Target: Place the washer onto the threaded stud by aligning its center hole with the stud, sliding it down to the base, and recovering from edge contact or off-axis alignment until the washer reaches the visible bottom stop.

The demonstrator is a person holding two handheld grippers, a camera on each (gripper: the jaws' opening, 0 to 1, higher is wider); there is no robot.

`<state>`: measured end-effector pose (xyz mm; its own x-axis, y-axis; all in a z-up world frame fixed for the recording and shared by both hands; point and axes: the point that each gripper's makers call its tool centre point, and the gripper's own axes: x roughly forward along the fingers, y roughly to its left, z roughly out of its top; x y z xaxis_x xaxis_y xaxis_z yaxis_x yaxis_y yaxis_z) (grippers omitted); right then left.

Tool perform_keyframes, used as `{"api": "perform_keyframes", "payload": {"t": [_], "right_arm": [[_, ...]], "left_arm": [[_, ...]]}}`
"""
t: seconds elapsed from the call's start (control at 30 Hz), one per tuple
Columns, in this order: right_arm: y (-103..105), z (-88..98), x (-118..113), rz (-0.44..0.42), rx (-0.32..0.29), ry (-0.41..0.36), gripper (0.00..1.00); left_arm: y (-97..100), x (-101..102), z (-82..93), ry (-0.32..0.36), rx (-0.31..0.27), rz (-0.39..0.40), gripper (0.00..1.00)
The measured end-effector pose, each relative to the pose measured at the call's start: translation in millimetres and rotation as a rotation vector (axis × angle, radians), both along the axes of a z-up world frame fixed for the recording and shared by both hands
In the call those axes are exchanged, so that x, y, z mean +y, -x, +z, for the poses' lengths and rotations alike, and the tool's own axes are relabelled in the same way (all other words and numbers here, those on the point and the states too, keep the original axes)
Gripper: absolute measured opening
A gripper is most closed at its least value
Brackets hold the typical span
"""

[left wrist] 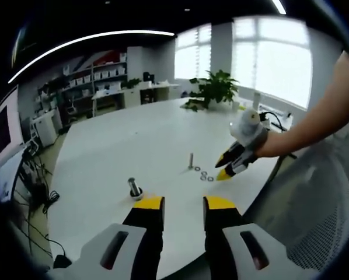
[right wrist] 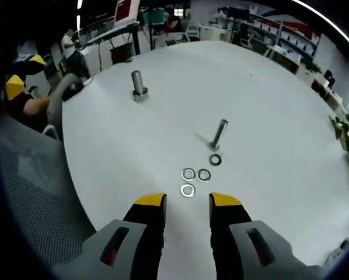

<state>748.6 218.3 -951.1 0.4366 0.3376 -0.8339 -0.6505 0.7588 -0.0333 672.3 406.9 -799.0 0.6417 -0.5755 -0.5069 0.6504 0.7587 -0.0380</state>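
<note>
A wide white table (right wrist: 268, 105) is carrying everything, its rounded near edge curving past a grey mesh chair (left wrist: 314, 216). A leafy potted plant (left wrist: 212, 87) is standing at the table's far edge in the left gripper view.

The left gripper (left wrist: 183, 207) is hovering over the near edge with its yellow-tipped fingers (left wrist: 148, 204) parted and nothing between them. The right gripper (right wrist: 187, 201) is also hanging above the near edge, fingers spread and empty — in the left gripper view it is reaching in from the right, held by a person's hand, tips pointing down at the washers.

A thick bolt (right wrist: 139, 85) is standing upright toward the table's left side in the right gripper view, well apart from the rest. The slimmer threaded stud (right wrist: 218, 134) is standing nearer the middle, leaning slightly in the view.

Four washers are lying flat on the tabletop — one dark washer (right wrist: 215, 159) just beside the stud's base, and a cluster of three washers (right wrist: 193, 179) nearer the edge, just ahead of the right gripper's tips. None is sitting on the stud.
</note>
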Motion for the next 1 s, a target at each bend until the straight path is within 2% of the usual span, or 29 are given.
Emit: {"api": "perform_keyframes", "payload": {"t": [0.1,0.37,0.47,0.53,0.7,0.9,1.0], "right_arm": [[-1.4,-8.4,-0.9,-0.002,0.032,0.011,0.27],[-4.8,-18.5,3.2,0.017,0.064,0.023,0.25],[-2.6,-21.1,5.5,0.055,0.08,0.04,0.21],[-4.6,-20.6,7.1,0.088,0.063,0.046,0.21],[-6.7,-20.9,7.9,0.104,0.082,0.047,0.2],[-7.5,-21.6,8.8,0.182,0.126,0.09,0.19],[-8.6,-22.2,8.5,0.189,0.148,0.103,0.18]], "left_arm": [[-0.4,1.4,-2.9,-0.001,0.017,0.006,0.24],[0.6,-1.5,-4.0,-0.007,0.017,-0.009,0.24],[1.0,-1.4,-5.4,-0.006,0.025,-0.009,0.24],[1.4,-1.4,-5.3,-0.008,0.025,-0.009,0.24],[1.7,-0.8,-6.5,-0.008,0.031,-0.008,0.24],[3.1,-2.9,-8.4,-0.015,0.037,-0.022,0.23],[3.9,-3.7,-9.2,-0.02,0.041,-0.028,0.23]]}}
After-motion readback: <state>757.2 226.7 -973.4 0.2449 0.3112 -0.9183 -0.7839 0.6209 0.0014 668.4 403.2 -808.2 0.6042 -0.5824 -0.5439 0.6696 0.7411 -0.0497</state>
